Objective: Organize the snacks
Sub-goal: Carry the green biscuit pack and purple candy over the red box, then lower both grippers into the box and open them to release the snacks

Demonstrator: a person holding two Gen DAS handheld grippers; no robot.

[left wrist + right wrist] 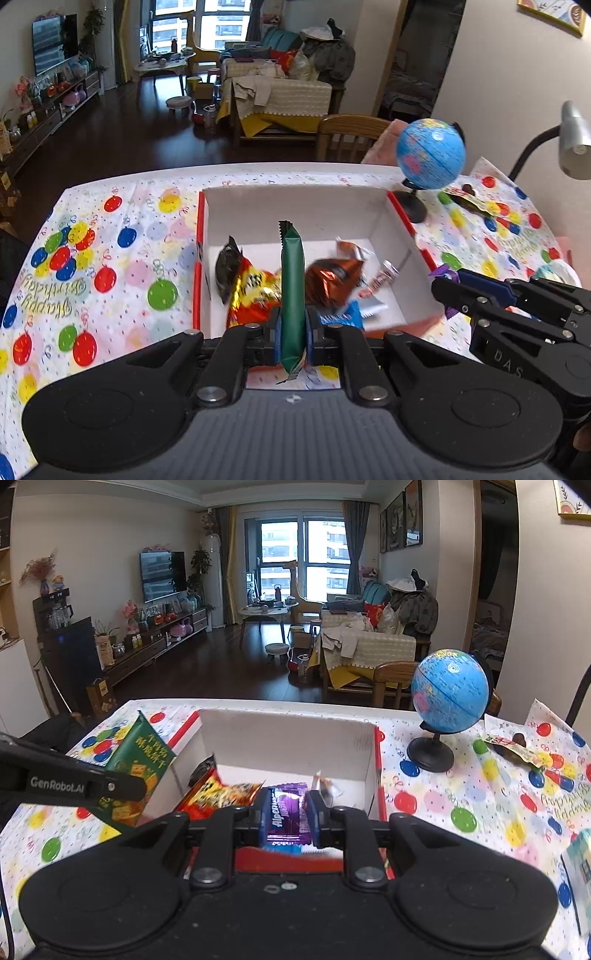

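A white box with red edges (pixel 295 206) (pixel 280 738) stands on the balloon tablecloth and holds several snack packets, among them a red-yellow bag (pixel 251 295) (pixel 221 794) and a brown packet (pixel 328 280). My left gripper (pixel 293 328) is shut on a green snack packet (pixel 292 291), held edge-on above the box's near side; it also shows in the right wrist view (pixel 136 775). My right gripper (pixel 287 812) is shut on a purple Alpenliebe packet (pixel 286 812) above the box's near edge. The right gripper shows in the left wrist view (pixel 454 288) at the box's right.
A blue globe on a black stand (pixel 430 155) (pixel 448 690) stands right of the box. A small wrapper (pixel 513 749) (pixel 465 199) lies beyond it. A lamp (pixel 572 144) is at far right. A pale packet (pixel 580 867) lies at the right edge. A wooden chair (pixel 351 136) is behind the table.
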